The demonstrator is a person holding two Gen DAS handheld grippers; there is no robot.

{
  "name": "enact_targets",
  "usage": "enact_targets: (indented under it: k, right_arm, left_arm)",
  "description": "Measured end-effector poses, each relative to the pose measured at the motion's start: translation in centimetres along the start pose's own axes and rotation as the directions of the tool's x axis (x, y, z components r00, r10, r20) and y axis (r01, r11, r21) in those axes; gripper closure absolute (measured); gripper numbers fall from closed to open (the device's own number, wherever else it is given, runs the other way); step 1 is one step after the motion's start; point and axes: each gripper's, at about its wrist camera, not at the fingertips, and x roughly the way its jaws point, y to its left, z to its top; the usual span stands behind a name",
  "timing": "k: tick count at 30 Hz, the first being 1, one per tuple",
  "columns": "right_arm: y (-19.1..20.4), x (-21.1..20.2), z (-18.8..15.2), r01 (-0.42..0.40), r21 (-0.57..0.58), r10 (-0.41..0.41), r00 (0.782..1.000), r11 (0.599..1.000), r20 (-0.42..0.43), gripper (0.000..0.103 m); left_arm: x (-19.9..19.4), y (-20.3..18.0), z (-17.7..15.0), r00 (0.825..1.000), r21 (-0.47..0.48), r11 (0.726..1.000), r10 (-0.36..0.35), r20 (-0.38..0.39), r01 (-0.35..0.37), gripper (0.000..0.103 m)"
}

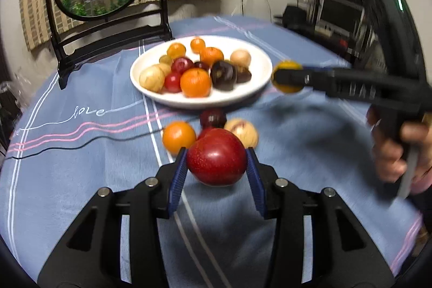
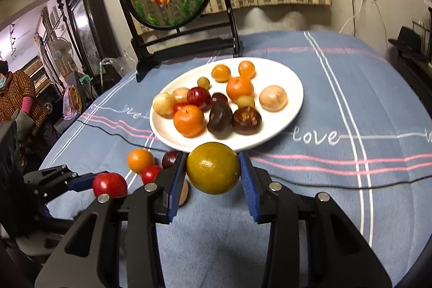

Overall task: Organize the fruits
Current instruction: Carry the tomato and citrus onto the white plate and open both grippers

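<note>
The fruits sit mostly on the round white plate (image 2: 283, 109) at mid-worktop, which we judge well along: we count about thirteen there. Our left gripper (image 1: 217, 165) clamps a glossy red apple (image 1: 216, 160); our right gripper (image 2: 213, 169) clamps a round yellow-green citrus (image 2: 213, 168), both just short of the plate's near rim. Four loose pieces lie on the blue striped cloth (image 2: 337, 180): one orange (image 1: 178, 137), one small red, one dark plum (image 1: 212, 118), one tan (image 1: 243, 132).
</note>
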Motion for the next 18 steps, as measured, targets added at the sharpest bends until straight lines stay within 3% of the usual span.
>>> enact_targets:
  k: [4,9,13,18]
  right_arm:
    - [-0.3,0.1,1.7,-0.018,-0.014,0.018,0.998,1.0,0.064,0.063]
    - [-2.9,2.9,4.5,-0.019,0.082,0.012,0.996,0.996,0.092,0.063]
    - [-4.7,5.7,6.5,-0.008,0.115,-0.003,0.996,0.993,0.091,0.063]
    - [-5.3,8.6,8.2,0.005,0.108,-0.012,0.997,0.994,0.073,0.063]
  left_arm:
    - [0.4,0.9,3.7,0.998,-0.017,0.999,0.05,0.045,-0.049,0.059]
    - [3.5,2.9,9.3,0.99,-0.079,0.991,0.117,0.076,-0.111,0.059]
    - [7.7,4.5,12.7,0.994,-0.139,0.986,0.1,0.039,-0.094,0.059]
    - [12.5,4.9,14.7,0.99,-0.131,0.981,0.141,-0.023,-0.143,0.059]
